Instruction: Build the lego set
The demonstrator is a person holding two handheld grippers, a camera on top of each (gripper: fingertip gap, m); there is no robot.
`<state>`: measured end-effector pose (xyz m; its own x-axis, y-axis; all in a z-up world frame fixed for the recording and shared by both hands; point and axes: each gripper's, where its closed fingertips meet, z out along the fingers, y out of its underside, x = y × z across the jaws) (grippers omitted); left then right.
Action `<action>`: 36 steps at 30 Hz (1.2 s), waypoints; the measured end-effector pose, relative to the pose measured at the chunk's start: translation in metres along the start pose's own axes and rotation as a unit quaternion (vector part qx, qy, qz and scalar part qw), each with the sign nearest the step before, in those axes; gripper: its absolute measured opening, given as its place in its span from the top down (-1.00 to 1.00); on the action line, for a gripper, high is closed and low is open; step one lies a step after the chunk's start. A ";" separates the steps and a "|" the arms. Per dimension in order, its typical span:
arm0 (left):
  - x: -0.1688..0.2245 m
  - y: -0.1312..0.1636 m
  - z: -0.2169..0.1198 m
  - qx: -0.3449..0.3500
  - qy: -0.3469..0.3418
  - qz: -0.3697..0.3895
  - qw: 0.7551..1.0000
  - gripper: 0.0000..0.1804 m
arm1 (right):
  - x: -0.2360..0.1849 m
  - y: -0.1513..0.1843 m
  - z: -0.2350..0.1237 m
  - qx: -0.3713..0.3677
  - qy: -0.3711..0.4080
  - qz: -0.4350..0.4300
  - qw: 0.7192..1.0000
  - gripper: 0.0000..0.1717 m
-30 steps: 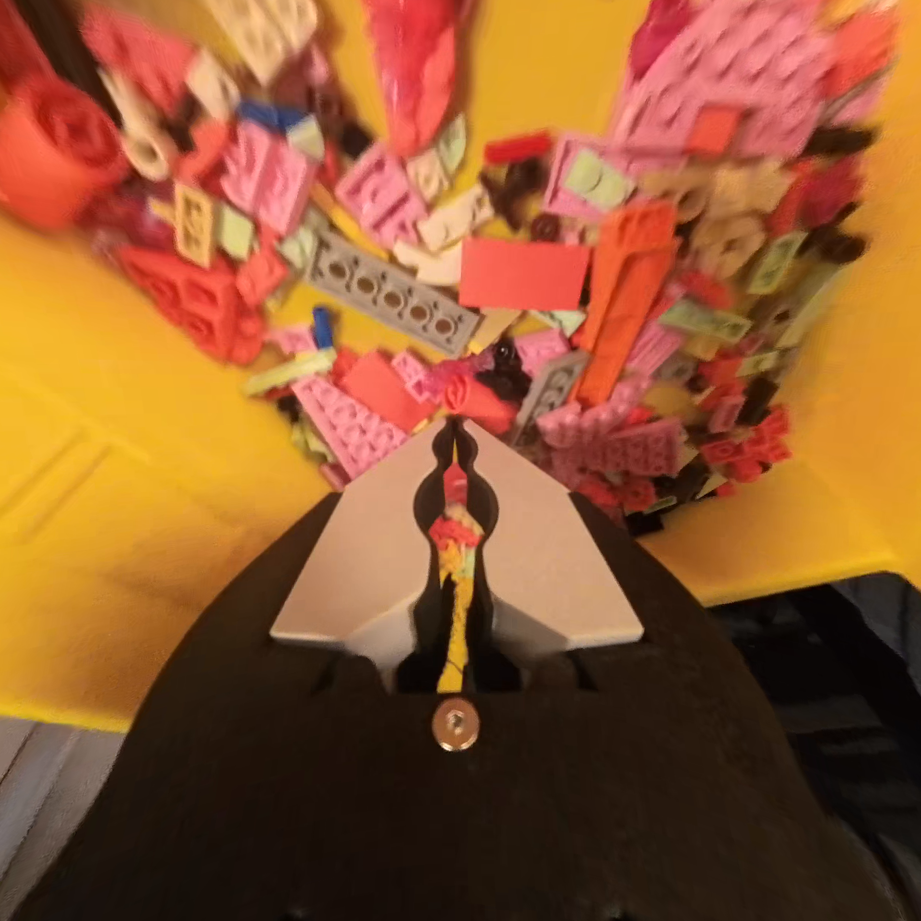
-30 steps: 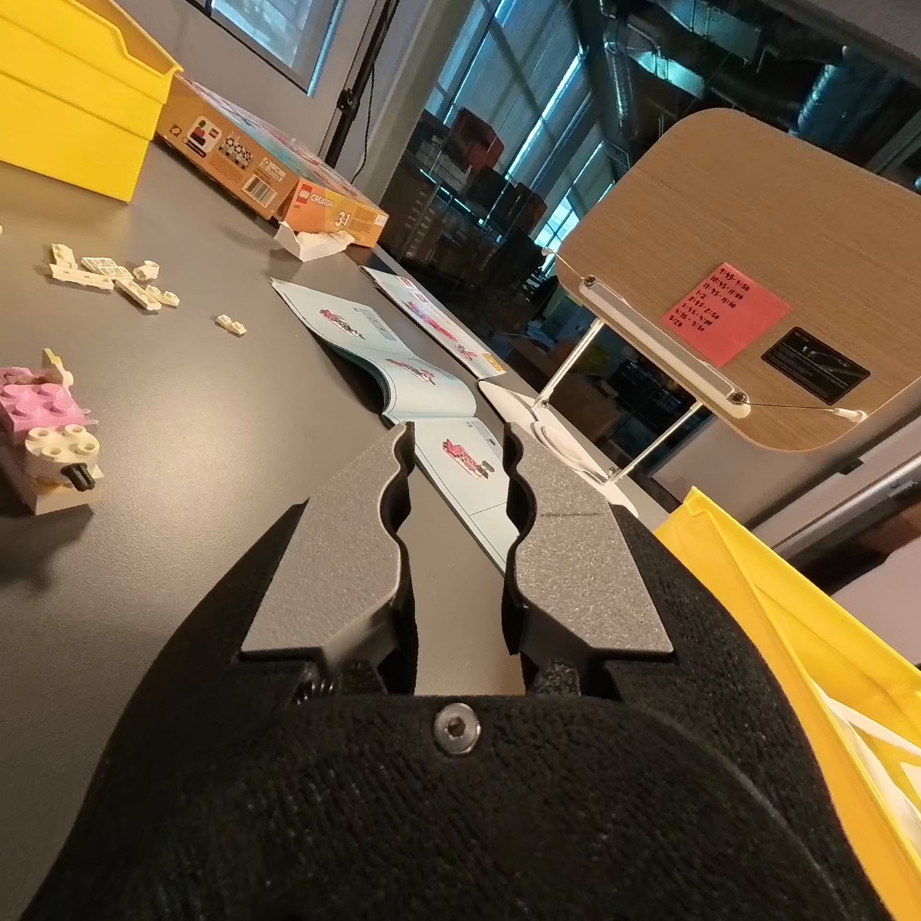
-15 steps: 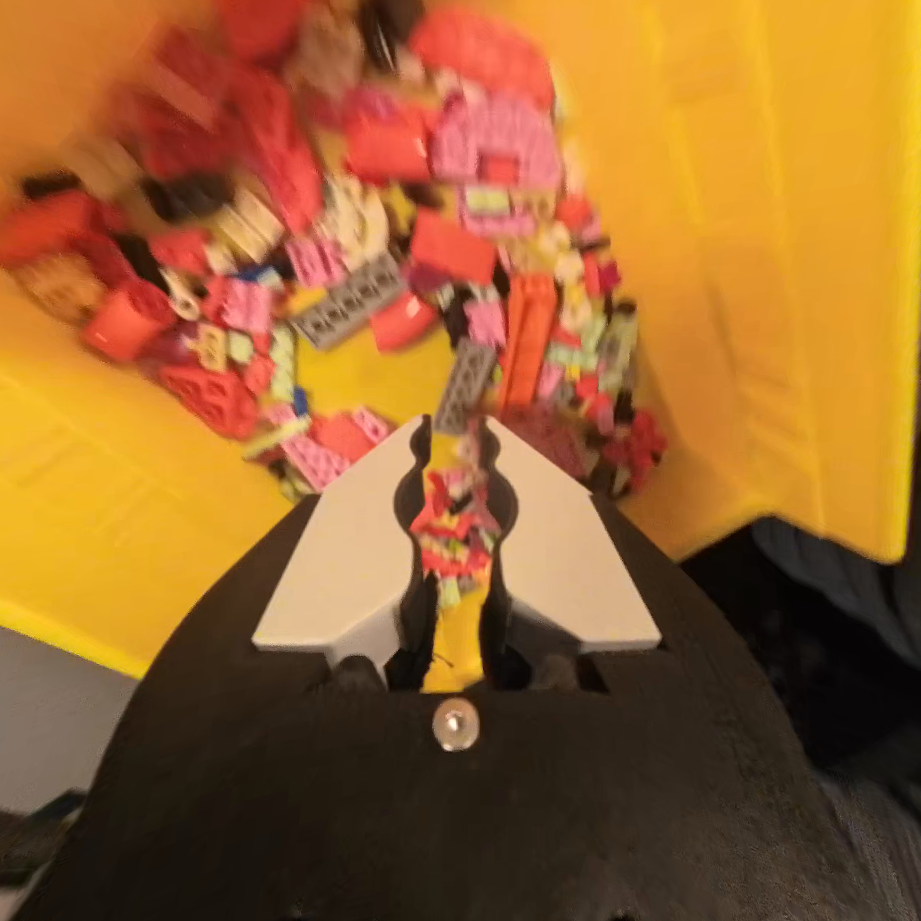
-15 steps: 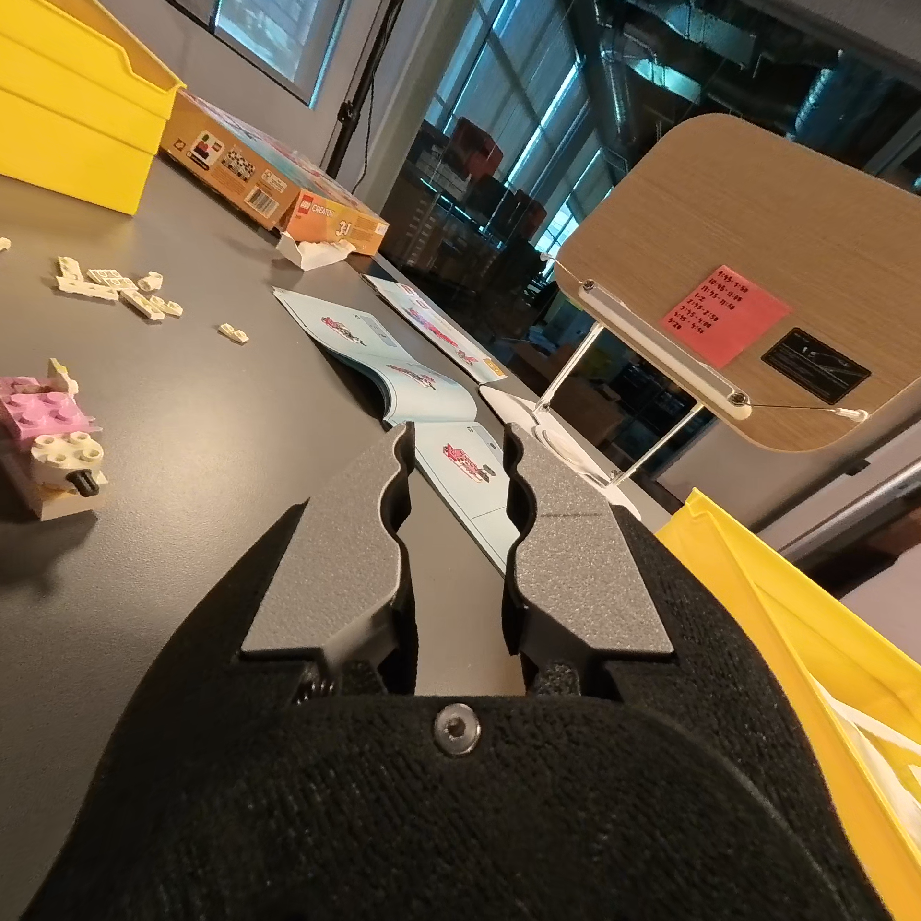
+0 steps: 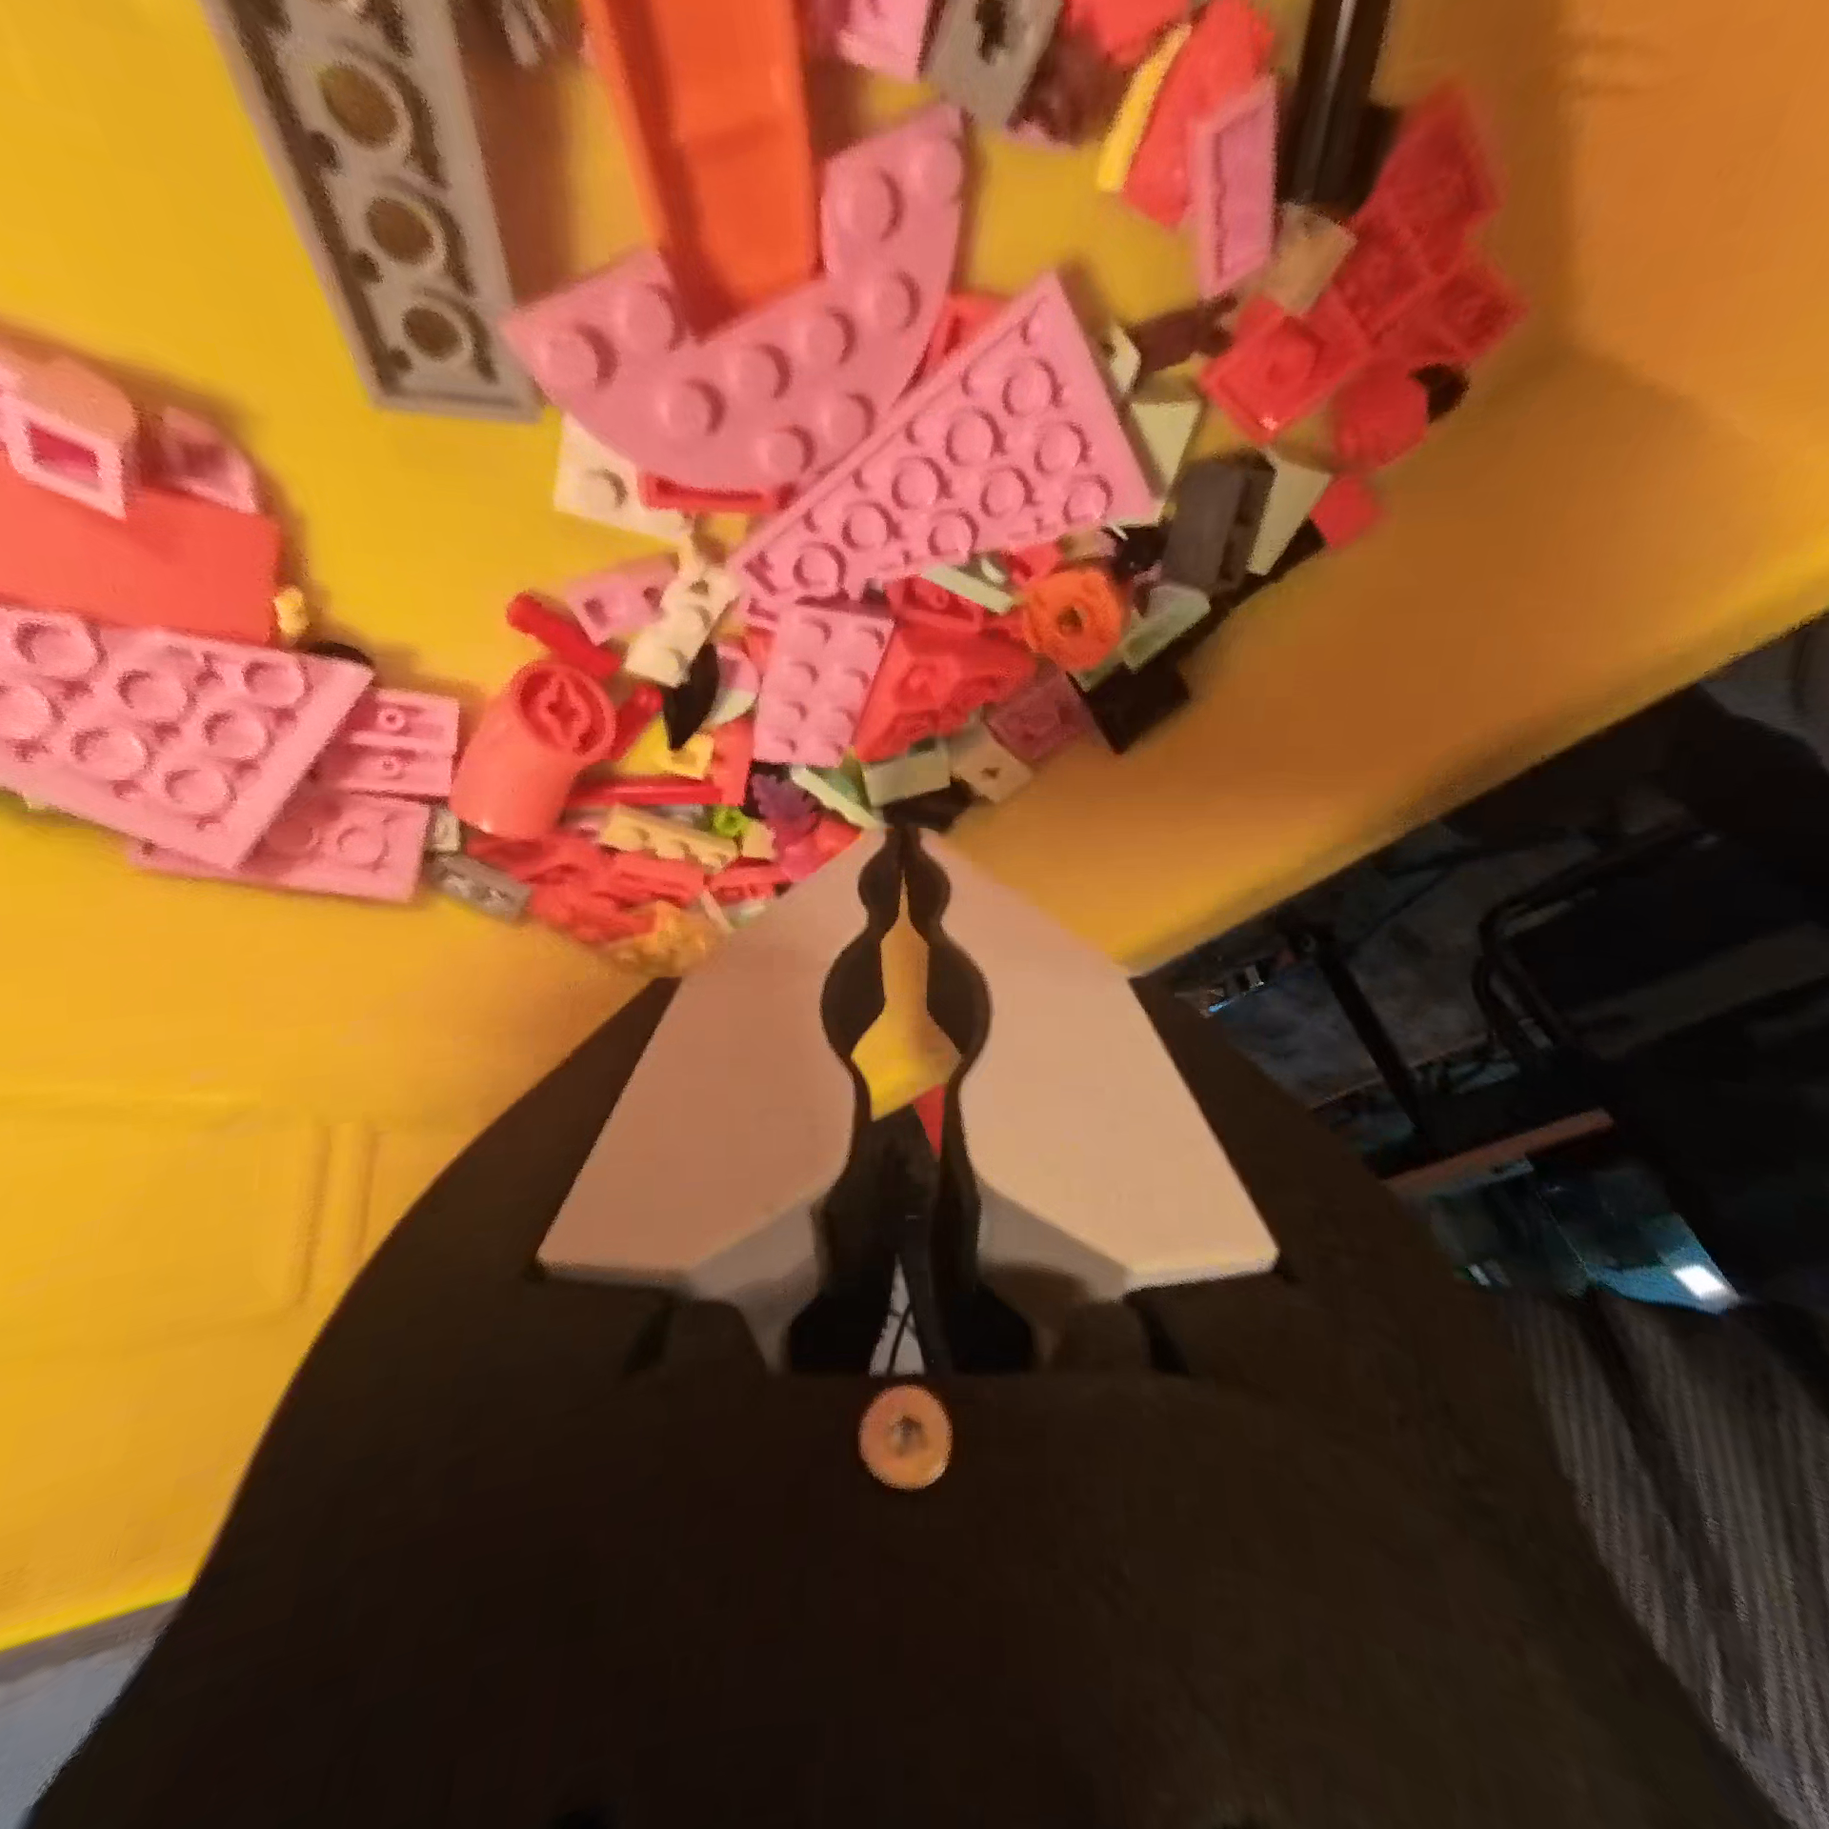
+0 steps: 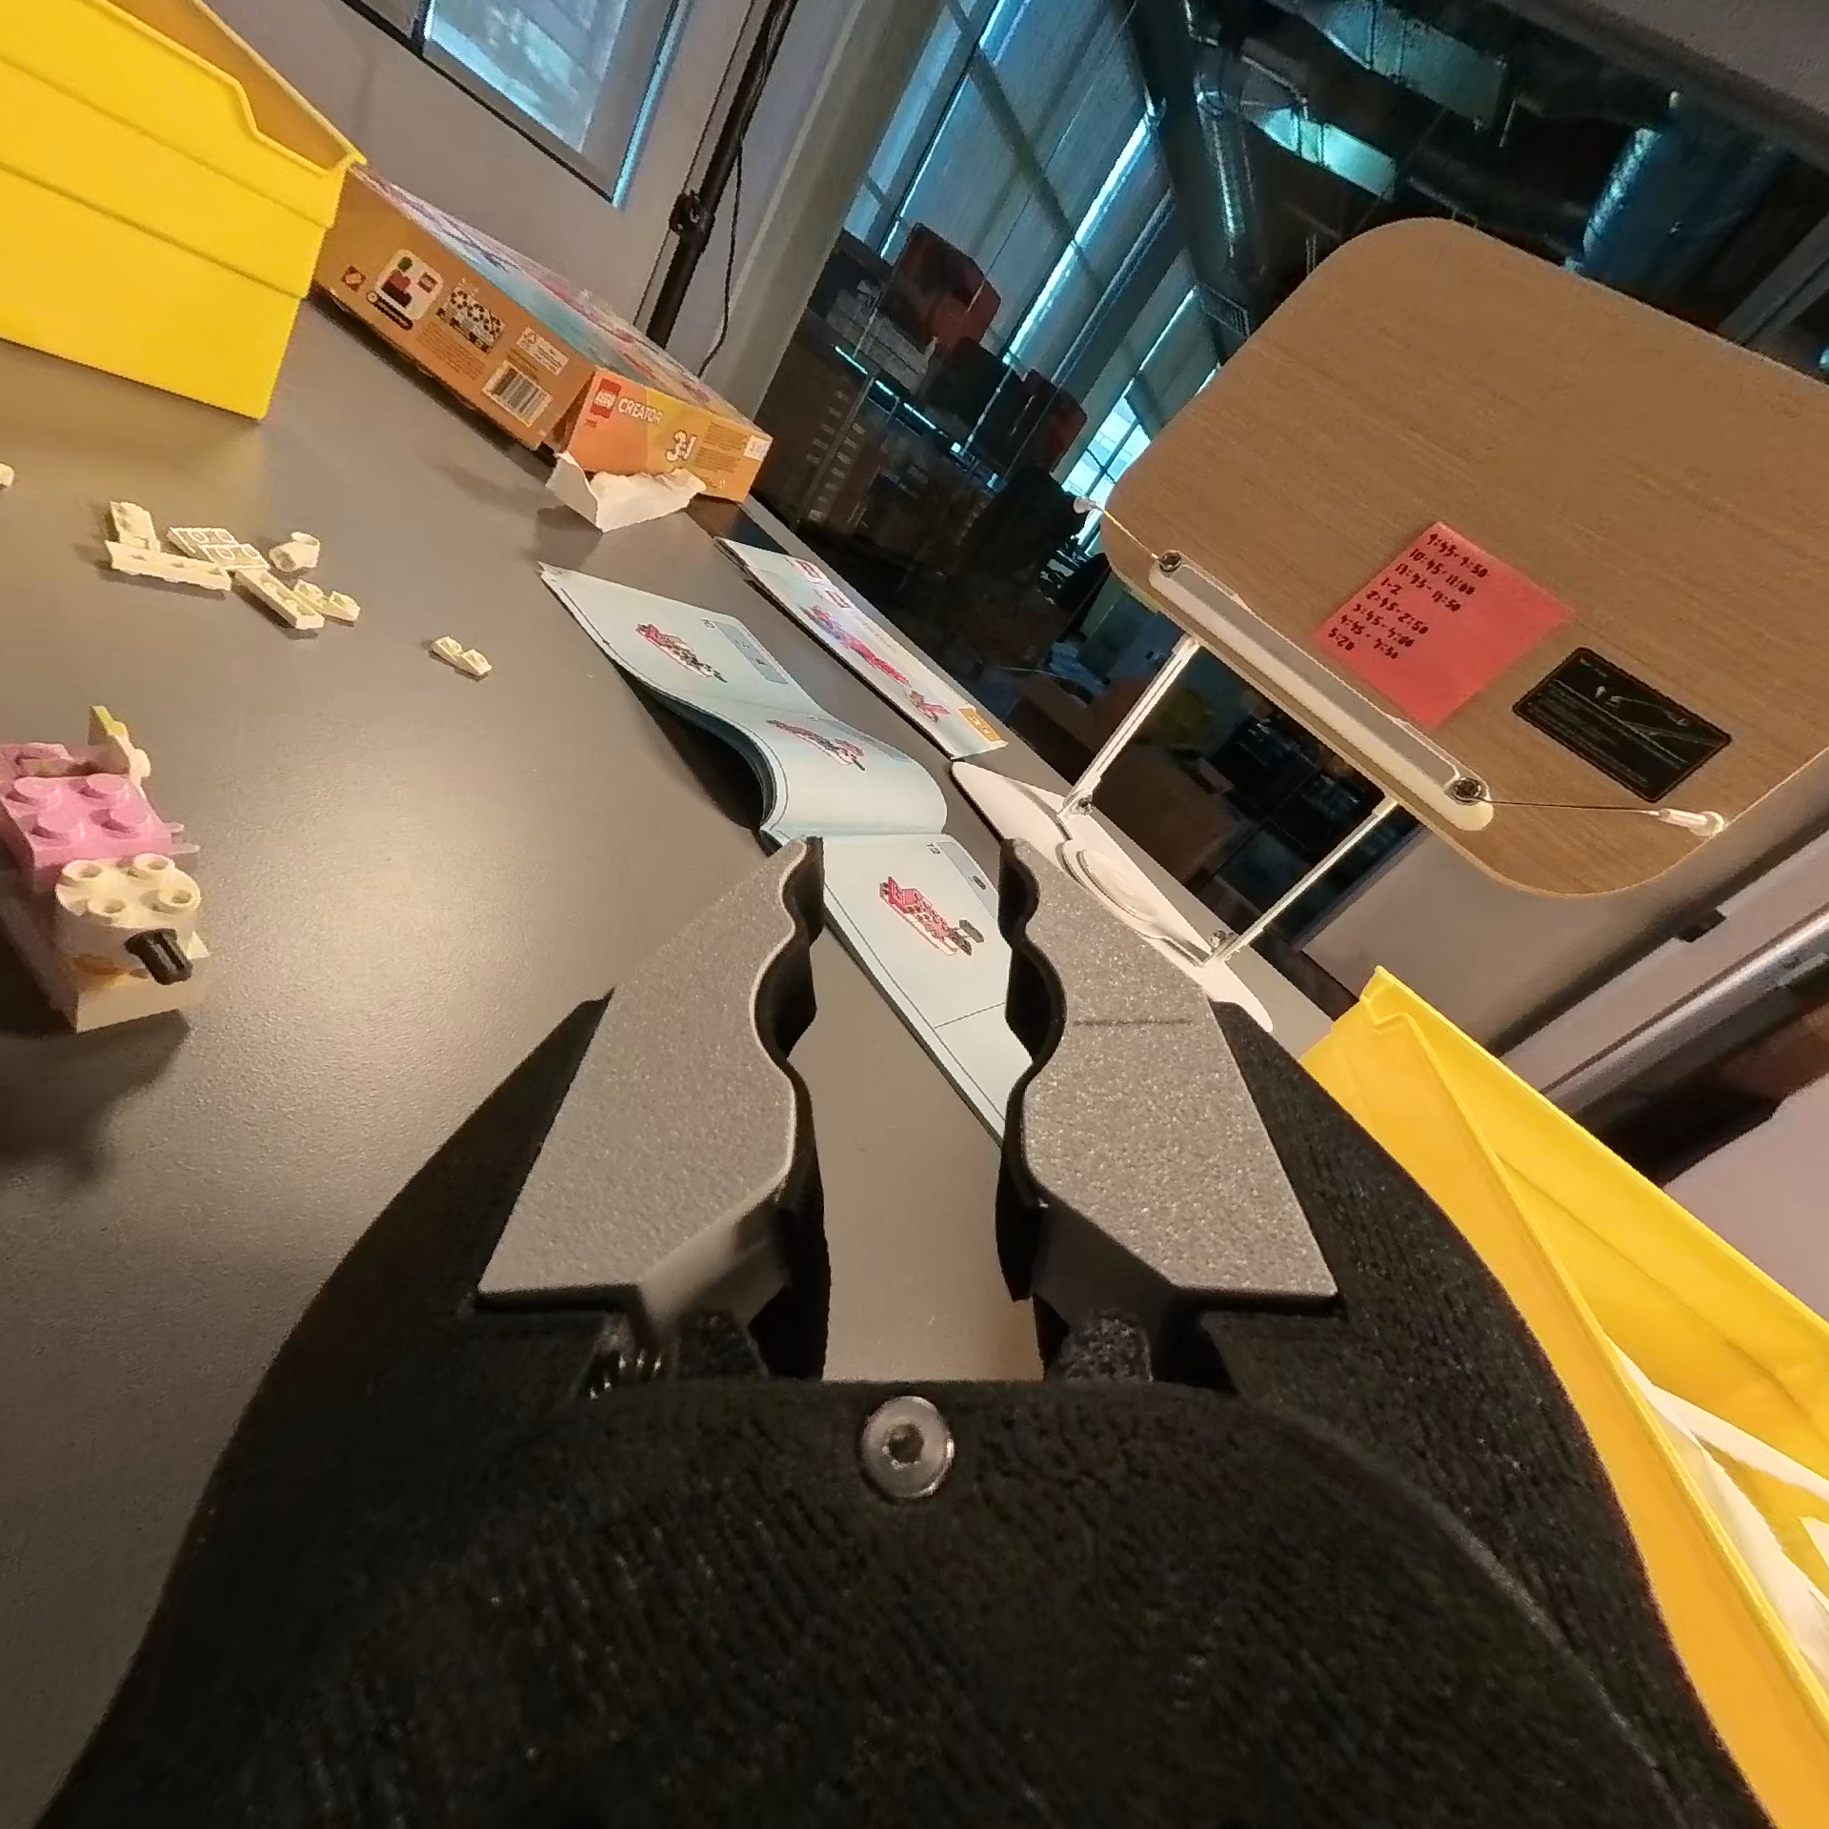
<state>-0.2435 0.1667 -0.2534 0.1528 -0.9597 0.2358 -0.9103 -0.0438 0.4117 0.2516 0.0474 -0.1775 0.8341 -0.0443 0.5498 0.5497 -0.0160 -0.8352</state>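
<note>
Left tool (image 5: 903, 841) clenched, tips at near edge of brick pile (image 5: 792, 614) in yellow bin (image 5: 247, 1039); can't tell if gripping anything. Right tool (image 6: 909, 871) released, bare, low over grey surface (image 6: 396, 891), open booklet (image 6: 792, 752) just ahead, pink-white brick build (image 6: 89, 851) toward left edge.

The left hand-held gripper (image 5: 906, 841) points forward and down, its view rolled to one side and slightly blurred. Its two pale fingers (image 5: 752, 1069) stand together, the tips meeting at the front, with only the wavy hollows of the inner pads leaving slits of light behind them (whether anything small is nipped at the very tips cannot be told). The right hand-held gripper (image 6: 911, 871) lies low and nearly level, tilted a little. Its grey fingers (image 6: 683, 1069) stand apart, and the gap between the pads is bare.
</note>
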 end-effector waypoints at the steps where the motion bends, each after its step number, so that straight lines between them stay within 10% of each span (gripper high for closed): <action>1: -0.003 -0.003 0.002 -0.002 -0.007 0.001 1.000 1.00 | 0.000 0.000 0.000 0.000 0.000 0.000 1.000 0.62; 18: -0.032 -0.080 -0.054 0.234 -0.094 0.014 0.968 1.00 | 0.002 0.000 0.000 0.005 -0.001 0.009 1.000 0.61; 22: -0.050 -0.072 -0.103 0.380 -0.167 -0.083 0.906 1.00 | 0.010 -0.002 -0.002 0.004 0.005 0.026 1.000 0.60; 29: -0.026 -0.036 -0.204 0.613 -0.300 -0.273 0.678 0.99 | -0.017 -0.087 0.015 0.066 -0.079 0.139 0.985 0.48; 36: 0.021 -0.114 -0.223 0.599 -0.341 -0.274 0.671 0.07 | -0.067 -0.223 0.014 0.150 -0.228 0.235 0.933 0.22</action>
<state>-0.0509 0.2131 -0.0989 0.7513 -0.5935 -0.2886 -0.5081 -0.2412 -0.8268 0.0737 0.0679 -0.0275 0.8814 0.4548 0.1273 0.0486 0.1808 -0.9823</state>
